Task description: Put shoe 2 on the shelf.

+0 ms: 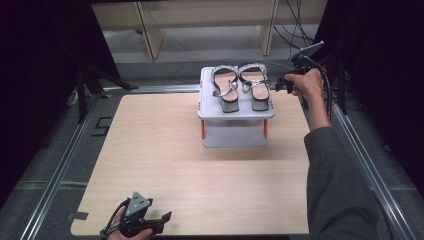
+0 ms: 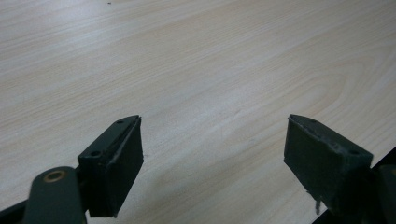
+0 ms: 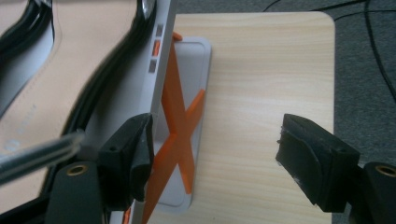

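Observation:
Two strappy sandals, the left one point(image 1: 226, 87) and the right one point(image 1: 256, 85), stand side by side on top of a small grey two-level rack point(image 1: 235, 114) at the table's back centre. My right gripper point(image 1: 281, 84) is held just right of the rack's top shelf, open, nothing between its jaws. In the right gripper view the gripper point(image 3: 212, 154) looks down past the shelf edge, with the sandal's tan insole point(image 3: 70, 70) at left and an orange cross brace point(image 3: 180, 135) below. My left gripper point(image 1: 165, 217) rests at the table's front left, open point(image 2: 212, 158) over bare wood.
The wooden table point(image 1: 165, 150) has open room in front of and left of the rack. Metal rails point(image 1: 60, 165) run along both sides. Cables point(image 1: 300, 30) hang behind the right hand. A wooden bench frame point(image 1: 150, 35) stands beyond the table.

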`<state>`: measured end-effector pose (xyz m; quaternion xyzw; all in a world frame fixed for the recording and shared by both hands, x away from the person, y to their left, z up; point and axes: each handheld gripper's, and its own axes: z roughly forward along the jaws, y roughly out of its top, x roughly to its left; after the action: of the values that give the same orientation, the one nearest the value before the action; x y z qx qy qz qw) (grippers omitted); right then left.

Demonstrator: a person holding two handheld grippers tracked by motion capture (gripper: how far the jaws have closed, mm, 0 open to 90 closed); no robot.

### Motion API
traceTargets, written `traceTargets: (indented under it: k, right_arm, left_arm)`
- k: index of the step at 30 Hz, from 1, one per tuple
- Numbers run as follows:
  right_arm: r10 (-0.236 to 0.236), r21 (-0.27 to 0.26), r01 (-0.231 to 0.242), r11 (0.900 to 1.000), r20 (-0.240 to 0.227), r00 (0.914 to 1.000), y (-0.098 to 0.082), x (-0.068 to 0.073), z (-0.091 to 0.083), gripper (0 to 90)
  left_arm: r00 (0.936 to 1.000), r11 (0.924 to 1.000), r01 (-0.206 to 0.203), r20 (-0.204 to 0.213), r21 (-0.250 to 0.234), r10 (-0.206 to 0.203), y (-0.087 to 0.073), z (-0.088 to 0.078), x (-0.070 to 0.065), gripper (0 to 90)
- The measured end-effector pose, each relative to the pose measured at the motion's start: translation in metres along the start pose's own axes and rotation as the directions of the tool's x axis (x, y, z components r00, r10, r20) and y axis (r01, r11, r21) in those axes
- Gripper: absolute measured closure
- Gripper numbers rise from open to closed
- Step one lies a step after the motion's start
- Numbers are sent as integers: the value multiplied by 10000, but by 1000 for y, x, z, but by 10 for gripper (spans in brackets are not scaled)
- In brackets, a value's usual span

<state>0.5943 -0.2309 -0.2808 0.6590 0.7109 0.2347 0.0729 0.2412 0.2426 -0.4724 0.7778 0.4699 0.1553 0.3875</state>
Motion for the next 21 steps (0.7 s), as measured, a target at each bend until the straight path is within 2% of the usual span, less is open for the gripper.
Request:
traceTargets:
  k: [1,3,5,6,8,11,14,15,17,20,21]
  right_arm:
    - [9,-12,-9,10000,-108,9999,-2,1,1,272]
    - [-287,47,288,9996,-298,9991,-4,4,2,273]
    - [-453,33,455,9990,-482,9978,-6,10,1,280]
    - [-692,-1,693,9976,-583,9959,-7,15,1,303]
    - [-977,-138,972,9952,-434,9943,-8,20,-1,345]
    - [-1032,-148,1028,9946,-337,9941,-9,26,-2,364]
    - [-1111,-40,1110,9938,-559,9922,-11,34,-2,360]
    - [-1396,-52,1396,9902,-581,9885,-11,35,-1,360]
    - [-1526,-39,1527,9883,-736,9856,-13,41,0,359]
    - [-1722,-167,1715,9850,-564,9835,-14,41,0,339]
    - [-1643,-107,1639,9864,-496,9852,-15,40,0,305]
  left_arm:
    - [10000,10000,-1,-36,-19,1,0,0,0,194]
    - [9998,9999,-123,-137,84,124,0,1,1,194]
    - [9999,10000,-64,-109,63,64,0,1,1,194]
    - [9999,10000,-67,-118,61,68,0,1,1,194]
    - [9999,10000,-65,-129,56,65,0,1,1,194]
    - [9999,10000,-67,-112,59,67,0,1,1,194]
    - [9999,9999,-63,-120,98,64,0,1,1,194]
    - [10000,10000,4,-86,41,-4,-1,1,0,194]
    - [9999,10000,29,-106,7,-29,0,1,1,194]
    - [9999,10000,53,-103,3,-53,-1,1,0,194]
    - [9999,10000,-46,-142,52,47,-1,1,1,194]
